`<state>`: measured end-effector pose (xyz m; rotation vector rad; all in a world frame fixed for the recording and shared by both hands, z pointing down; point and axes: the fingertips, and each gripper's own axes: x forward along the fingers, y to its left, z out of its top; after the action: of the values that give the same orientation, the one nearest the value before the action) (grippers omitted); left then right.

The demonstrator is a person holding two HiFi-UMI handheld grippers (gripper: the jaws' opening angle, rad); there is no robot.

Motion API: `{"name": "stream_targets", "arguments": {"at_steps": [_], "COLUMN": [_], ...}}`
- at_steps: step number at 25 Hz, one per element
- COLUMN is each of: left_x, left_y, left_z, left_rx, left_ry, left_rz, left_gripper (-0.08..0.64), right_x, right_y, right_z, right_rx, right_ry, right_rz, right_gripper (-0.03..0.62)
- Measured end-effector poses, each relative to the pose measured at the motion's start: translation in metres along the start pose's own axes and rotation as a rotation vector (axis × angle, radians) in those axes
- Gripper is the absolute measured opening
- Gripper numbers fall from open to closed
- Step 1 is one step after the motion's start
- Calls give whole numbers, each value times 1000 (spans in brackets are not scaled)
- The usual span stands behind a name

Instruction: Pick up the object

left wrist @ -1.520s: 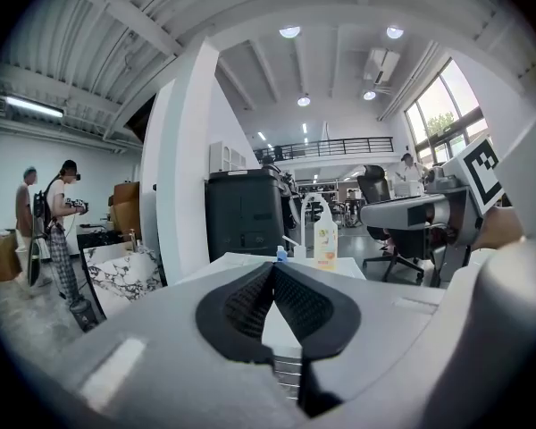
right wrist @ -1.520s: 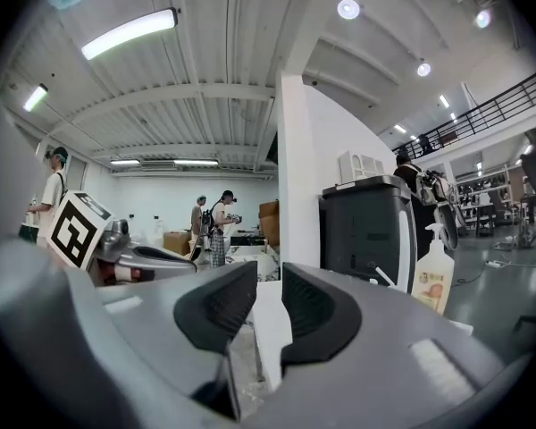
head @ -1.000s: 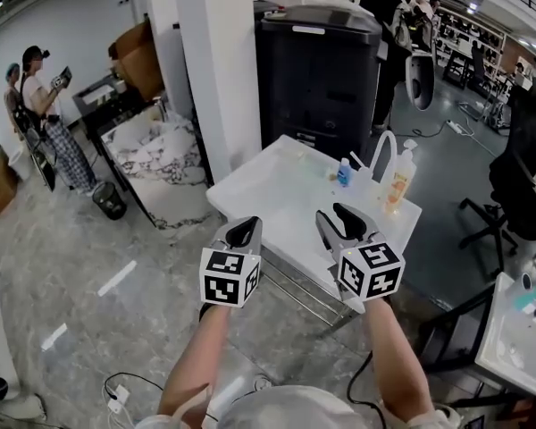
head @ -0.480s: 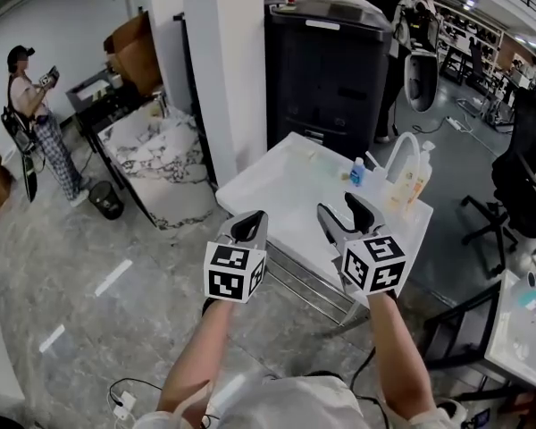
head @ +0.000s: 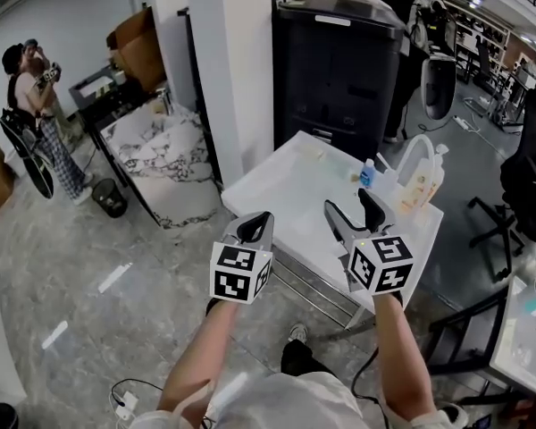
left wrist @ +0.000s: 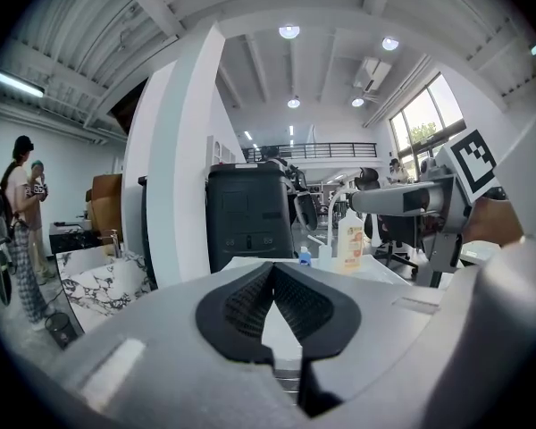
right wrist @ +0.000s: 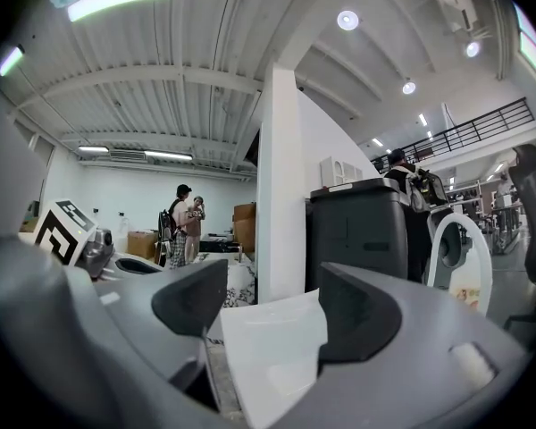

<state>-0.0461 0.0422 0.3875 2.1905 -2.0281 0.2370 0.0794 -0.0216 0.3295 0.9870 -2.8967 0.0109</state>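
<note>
A white table (head: pixel 290 186) stands ahead of me, with a small blue bottle (head: pixel 367 172) and a pale orange pump bottle (head: pixel 424 179) near its far right corner. Both bottles also show in the left gripper view: the blue bottle (left wrist: pixel 305 256) and the pump bottle (left wrist: pixel 349 238). My left gripper (head: pixel 253 227) hovers at the table's near edge, its jaws shut with nothing in them (left wrist: pixel 273 272). My right gripper (head: pixel 354 213) is over the near right part of the table. Its jaws have just been opening and stand open and empty (right wrist: pixel 272 304), with only the tabletop (right wrist: pixel 272 347) between them.
Behind the table are a tall black cabinet (head: pixel 339 61) and a white pillar (head: pixel 241 61). A marble-topped counter (head: pixel 156 150) lies left, with a black bin (head: pixel 110 199) and two people (head: pixel 31 96) beyond. An office chair (head: pixel 531 186) and a white stand (head: pixel 523 342) are to the right.
Both grippers have moved closer to the white table. The right gripper's jaws have spread wider apart. The left jaws stay shut.
</note>
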Motion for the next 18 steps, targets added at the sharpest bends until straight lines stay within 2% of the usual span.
{"name": "stream_targets", "arguments": {"at_steps": [8, 18], "left_x": [55, 156], "left_y": [30, 66], "left_z": [-4, 18], "left_rx": [15, 6], "left_ry": [18, 29], "left_rz": [15, 9], "left_gripper": [6, 6], "right_x": [57, 140], "right_y": [-34, -106], "right_z": [-12, -12], "right_rx": [24, 52], "right_ry": [-3, 25], "right_rz": [-9, -36], "right_gripper": [316, 328]}}
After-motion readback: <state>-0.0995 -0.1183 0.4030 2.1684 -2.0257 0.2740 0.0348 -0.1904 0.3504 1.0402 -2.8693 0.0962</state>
